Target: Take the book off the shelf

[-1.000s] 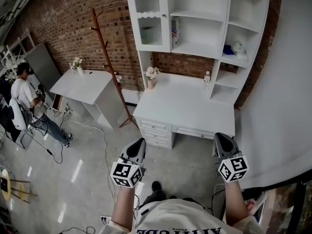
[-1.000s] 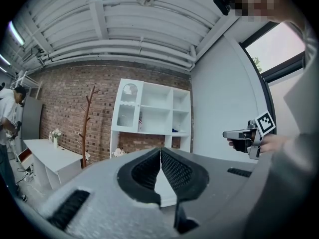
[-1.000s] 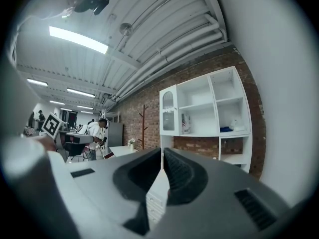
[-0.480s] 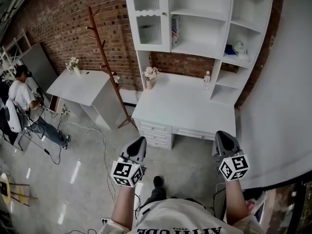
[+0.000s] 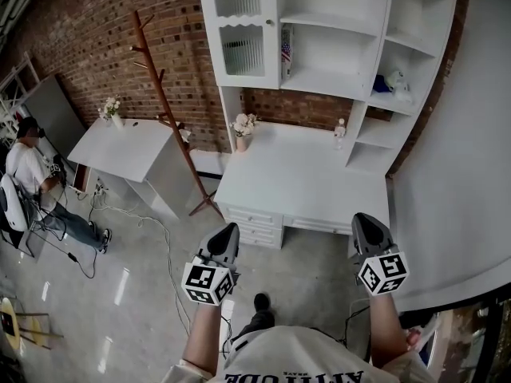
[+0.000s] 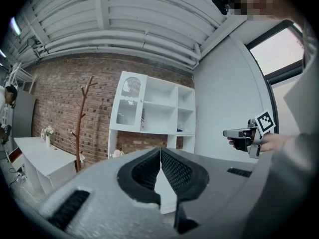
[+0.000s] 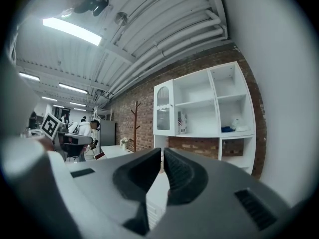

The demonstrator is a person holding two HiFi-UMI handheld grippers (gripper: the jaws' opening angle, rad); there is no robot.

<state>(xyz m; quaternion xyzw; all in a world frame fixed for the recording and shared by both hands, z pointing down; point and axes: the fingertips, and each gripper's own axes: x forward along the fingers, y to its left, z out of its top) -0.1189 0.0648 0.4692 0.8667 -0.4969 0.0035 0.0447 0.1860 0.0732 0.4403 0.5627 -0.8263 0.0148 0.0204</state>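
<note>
A book [image 5: 287,52] with a flag on its cover stands upright in the white shelf unit [image 5: 327,82], beside the glass-door cabinet; it also shows as the book [image 7: 182,123] in the right gripper view. The shelf unit sits on a white desk [image 5: 303,182]. My left gripper [image 5: 226,235] and right gripper [image 5: 364,226] are both held low in front of the desk, well short of the shelf. Both are shut with nothing between their jaws.
A wooden coat stand [image 5: 164,94] rises left of the desk. A second white table [image 5: 132,146] with a flower vase stands further left. A vase [image 5: 242,130] and small bottle [image 5: 339,134] sit on the desk. Cables lie on the floor. A seated person [image 5: 24,174] is far left.
The view has shifted slightly toward the desk and shelf. Both grippers keep their places in the frame and stay shut.
</note>
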